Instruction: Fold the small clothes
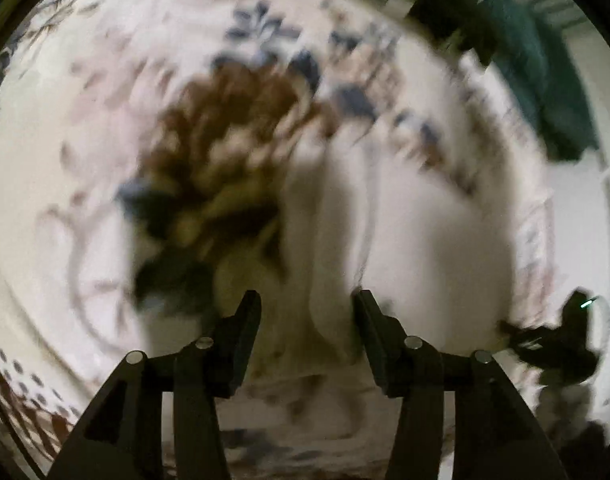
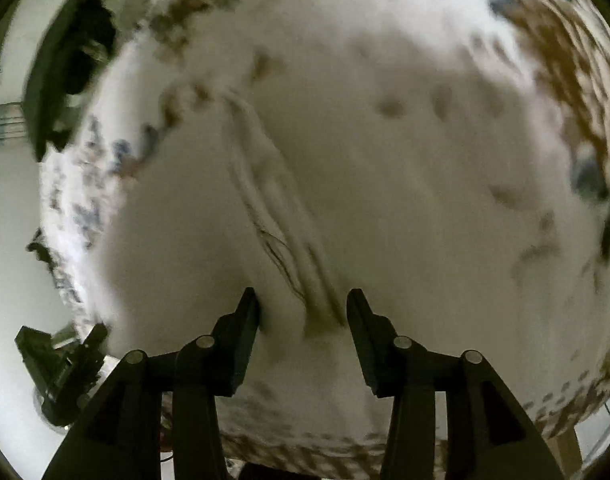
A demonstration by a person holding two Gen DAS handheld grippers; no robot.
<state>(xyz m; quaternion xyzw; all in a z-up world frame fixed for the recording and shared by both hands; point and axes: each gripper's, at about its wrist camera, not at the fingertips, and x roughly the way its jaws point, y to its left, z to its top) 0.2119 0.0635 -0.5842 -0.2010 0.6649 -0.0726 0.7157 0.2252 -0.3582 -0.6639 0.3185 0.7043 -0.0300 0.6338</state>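
Spread under both claws: a white cloth (image 1: 85, 200) printed with brown and blue flowers and leaves, covering the surface right to its rounded edge. Beyond that edge, pale floor or wall, plus a dark green shape (image 1: 545, 60) at the upper right of the left wrist view. Heavily blurred in both views, so fine detail lost.

On that printed cloth, a plain white garment (image 1: 405, 220), lying flat with a long fold or seam (image 2: 281, 220) running down its middle toward the cameras. Kind of garment: cannot tell.

Seen only from the left wrist: a big brown flower print (image 1: 225, 140) with dark leaves beside the garment's left edge, and the right claw (image 1: 553, 344) as a dark smear at the far right with a small green light. Seen only from the right wrist: the garment filling nearly the whole view, the seam sharp enough to trace, the left claw (image 2: 65, 364) low at the left edge, and a dark blurred object (image 2: 69, 72) at the upper left beyond the cloth's edge.

Left claw (image 1: 307, 304): fingers spread wide, nothing pinched, tips over the garment's near left part. Right claw (image 2: 303, 302): likewise spread and gripping nothing, with the lower end of the seam lying between its fingertips. Touching the fabric or just above it: cannot tell.
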